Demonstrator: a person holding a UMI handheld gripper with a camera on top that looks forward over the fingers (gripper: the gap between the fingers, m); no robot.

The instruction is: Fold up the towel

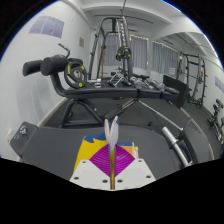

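currently the gripper (pixel 112 160) is held up off any surface, looking out across a gym room. fingers (pixel 96 158) appear pressed together on a thin upright sliver of white-and-blue cloth, probably an edge or corner of the towel (pixel 112 130); it rises from between the pads and ends just above the fingertips. hedge: only this narrow strip shows, so the rest of the towel, and which way its long axis runs, cannot be told. beyond the fingers stands a weight bench (pixel 100 90) with a black roller pad, and behind it a cable machine (pixel 120 45) by the windows. judgement: the coming move turns on where the hanging bulk lies relative to the pinched edge, likely below the fingers and hidden.
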